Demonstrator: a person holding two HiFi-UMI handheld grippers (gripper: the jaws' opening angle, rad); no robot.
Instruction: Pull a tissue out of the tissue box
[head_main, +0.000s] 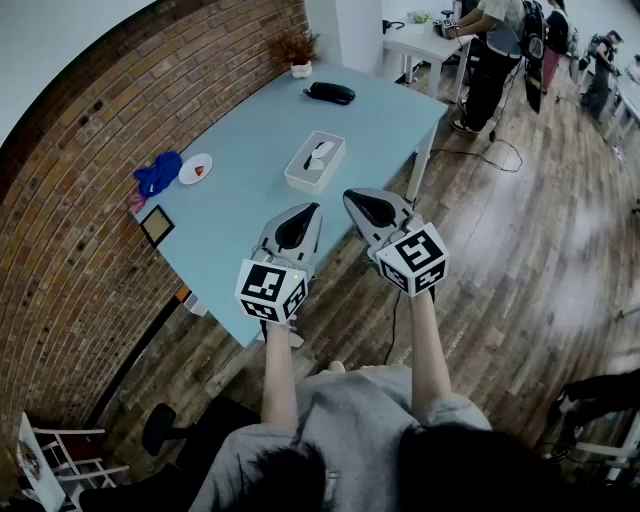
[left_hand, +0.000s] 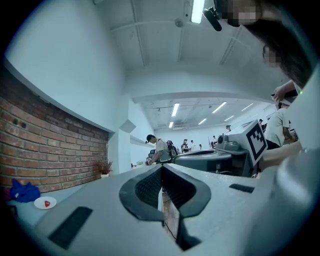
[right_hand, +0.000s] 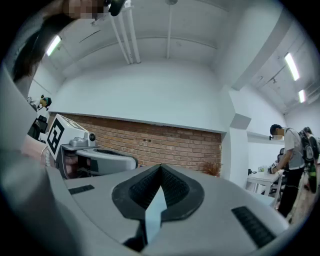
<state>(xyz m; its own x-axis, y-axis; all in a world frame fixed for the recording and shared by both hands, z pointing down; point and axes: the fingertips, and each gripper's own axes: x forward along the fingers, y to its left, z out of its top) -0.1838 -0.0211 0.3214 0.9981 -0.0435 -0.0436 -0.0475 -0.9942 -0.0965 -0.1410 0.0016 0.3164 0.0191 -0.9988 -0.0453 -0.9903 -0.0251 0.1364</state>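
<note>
The white tissue box (head_main: 316, 162) lies on the light blue table (head_main: 250, 200), with a white tissue showing in its top slot. Both grippers hover side by side, level, over the table's near edge and short of the box. My left gripper (head_main: 305, 209) has its jaws together with nothing between them, as the left gripper view (left_hand: 161, 167) confirms. To its right, my right gripper (head_main: 353, 196) is likewise shut and empty (right_hand: 160, 166). Neither gripper view shows the box. Each gripper view catches the other gripper beside it.
A black pouch (head_main: 329, 93) and a small potted plant (head_main: 300, 50) sit at the table's far end. A blue cloth (head_main: 158, 172), a white plate (head_main: 195, 169) and a framed picture (head_main: 156, 225) lie by the brick wall. People stand at a white table (head_main: 425, 42) beyond.
</note>
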